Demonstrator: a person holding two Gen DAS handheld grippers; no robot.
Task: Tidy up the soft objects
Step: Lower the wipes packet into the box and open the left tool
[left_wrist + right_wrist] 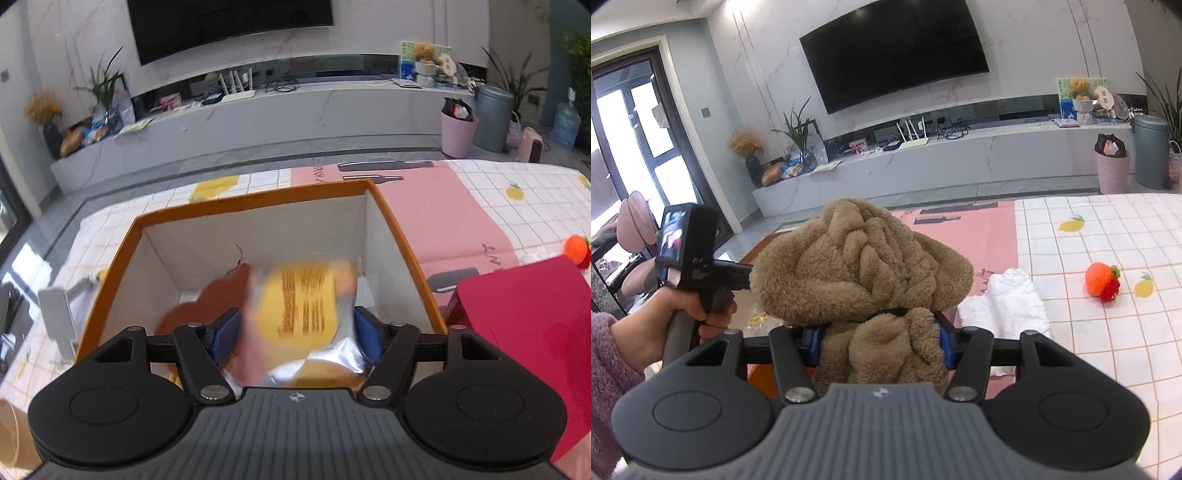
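My left gripper [297, 336] hangs over an orange-rimmed box [258, 201] with white inner walls. A yellow packet in clear wrap [303, 299] sits blurred between its blue pads [225, 334], loose from the left pad, so the jaws look open. A brown flat piece [207, 306] lies on the box floor beside it. My right gripper [881, 343] is shut on a bunched brown fleece item [864, 258], held above the table. The fleece hides the box in the right wrist view.
A red box [524, 325] stands right of the orange box. An orange knitted ball [1102, 282] and a white cloth [1004, 302] lie on the checked tablecloth [1108, 350]. A person's hand [683, 317] in a purple sleeve grips the other gripper's handle at the left.
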